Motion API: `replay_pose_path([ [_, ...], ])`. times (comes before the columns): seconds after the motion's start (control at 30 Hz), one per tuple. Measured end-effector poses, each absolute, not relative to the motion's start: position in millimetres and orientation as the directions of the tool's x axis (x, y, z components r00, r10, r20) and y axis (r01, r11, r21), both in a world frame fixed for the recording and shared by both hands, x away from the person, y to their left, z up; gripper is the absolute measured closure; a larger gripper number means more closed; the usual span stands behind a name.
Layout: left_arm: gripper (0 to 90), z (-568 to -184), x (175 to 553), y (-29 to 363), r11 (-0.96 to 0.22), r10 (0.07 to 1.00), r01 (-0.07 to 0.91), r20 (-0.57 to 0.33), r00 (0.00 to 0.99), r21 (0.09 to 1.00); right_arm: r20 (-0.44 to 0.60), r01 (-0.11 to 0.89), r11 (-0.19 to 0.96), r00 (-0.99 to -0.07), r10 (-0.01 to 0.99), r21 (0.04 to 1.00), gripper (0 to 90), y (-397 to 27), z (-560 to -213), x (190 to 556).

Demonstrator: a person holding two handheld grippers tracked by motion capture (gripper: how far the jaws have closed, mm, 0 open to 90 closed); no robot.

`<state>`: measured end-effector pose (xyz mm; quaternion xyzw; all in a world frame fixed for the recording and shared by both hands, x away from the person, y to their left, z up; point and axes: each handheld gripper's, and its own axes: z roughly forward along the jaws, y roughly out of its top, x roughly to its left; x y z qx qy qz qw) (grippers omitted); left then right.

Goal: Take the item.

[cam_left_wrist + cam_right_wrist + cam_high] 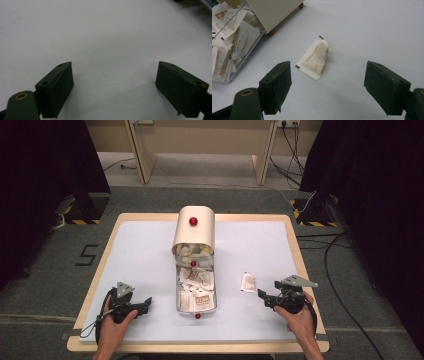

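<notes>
My right gripper [263, 296] sat at the lower right of the high view, jaws wide apart with nothing between them. The small white paper sachet with brown print [314, 57] lay flat on the pale table top [150, 250], centre of the right gripper view, just ahead of my jaws and untouched; in the high view it [248, 282] was right of centre, between that gripper and the clear plastic drawer full of sachets [196, 290]. The drawer stuck out toward the bottom of the frame from the cream rounded box with a red knob [194, 229], and showed at the upper left of the right gripper view [227, 50]. My left gripper [145, 303] sat at the lower left of the high view, jaws [115, 92] also spread wide over bare table, holding nothing
</notes>
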<state>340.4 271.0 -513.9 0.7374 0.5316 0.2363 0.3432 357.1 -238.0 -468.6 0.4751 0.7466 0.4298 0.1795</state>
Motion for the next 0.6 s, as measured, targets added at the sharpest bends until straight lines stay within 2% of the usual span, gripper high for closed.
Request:
replay_pose_path([
  [0.6,13.8,-513.9,340.3,271.0,-0.199,0.946,0.622,-0.016,0.323,0.757,0.132,0.555,0.195,-0.494,0.860,0.809,22.7,-239.8,-473.0,342.9],
])
